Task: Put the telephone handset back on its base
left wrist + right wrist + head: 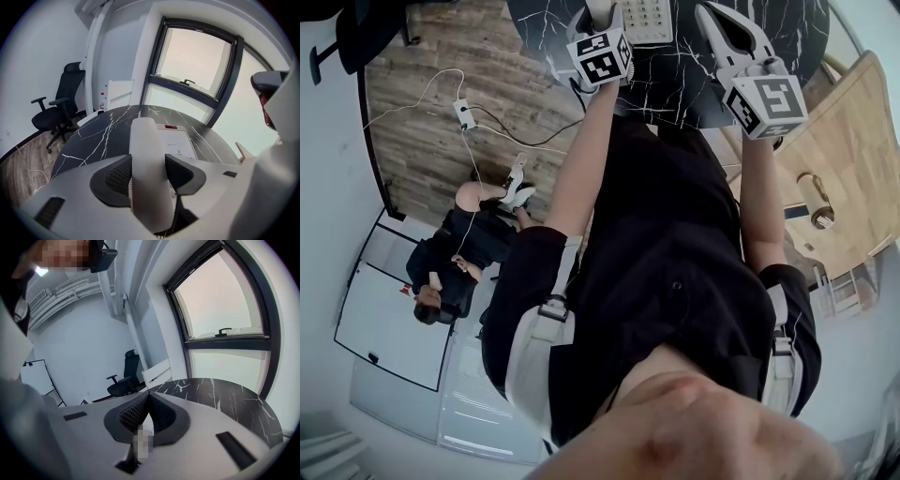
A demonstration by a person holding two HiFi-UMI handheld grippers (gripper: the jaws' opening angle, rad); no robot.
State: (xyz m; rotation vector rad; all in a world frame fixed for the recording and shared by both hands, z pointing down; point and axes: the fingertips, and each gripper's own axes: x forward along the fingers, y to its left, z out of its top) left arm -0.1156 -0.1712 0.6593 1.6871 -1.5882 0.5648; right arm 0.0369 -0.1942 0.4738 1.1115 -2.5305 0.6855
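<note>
My left gripper [147,174] is shut on the white telephone handset [144,150], which stands up between the ribbed pads. Just beyond it, the white telephone base [179,142] with a small red display lies on the black marble table [96,138]. In the head view the left gripper [602,17] is at the near edge of the base [649,19], and the handset there is mostly hidden. My right gripper [147,409] is shut with its pads pressed together and holds nothing. It hovers over the table [225,397], to the right of the base [712,21].
A black office chair [58,110] stands left of the table, before a large window [197,61]. A wooden table [848,159] lies at the right. On the wood floor are a power strip with cable [464,113], a seated person [455,253] and a whiteboard [389,323].
</note>
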